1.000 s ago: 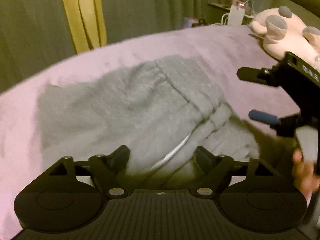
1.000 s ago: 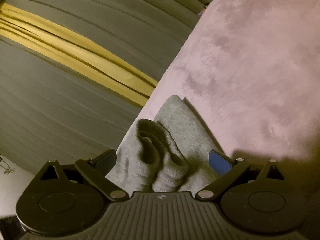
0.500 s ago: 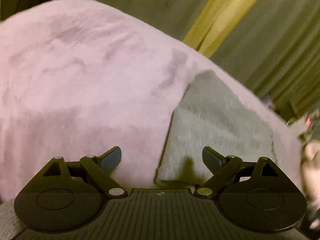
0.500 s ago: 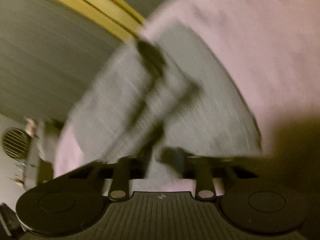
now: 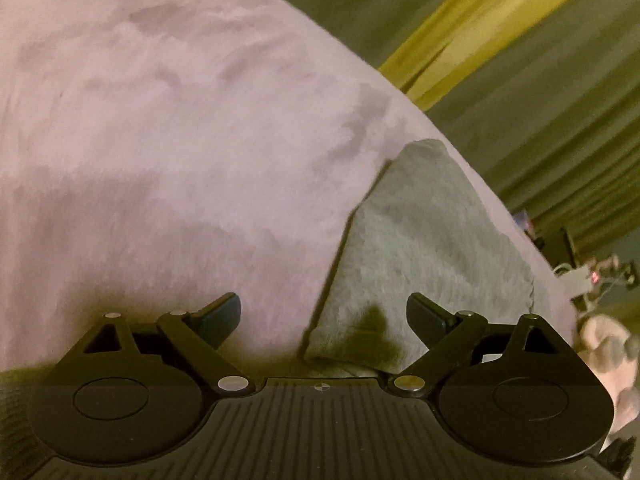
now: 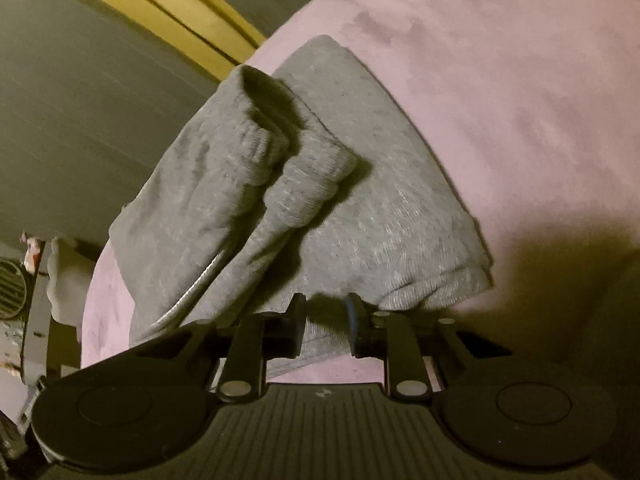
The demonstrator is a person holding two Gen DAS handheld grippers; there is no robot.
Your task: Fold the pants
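Pink bedspread [image 5: 160, 140]: left gripper [image 5: 323, 316] wide open, empty; right gripper [image 6: 325, 320] opening, grey pants [image 6: 360, 200] between.

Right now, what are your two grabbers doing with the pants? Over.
Left gripper open over pants' corner. Right gripper opening, grey pants fabric between its jaws. Pants half folded on pink blanket. Nothing in the way.
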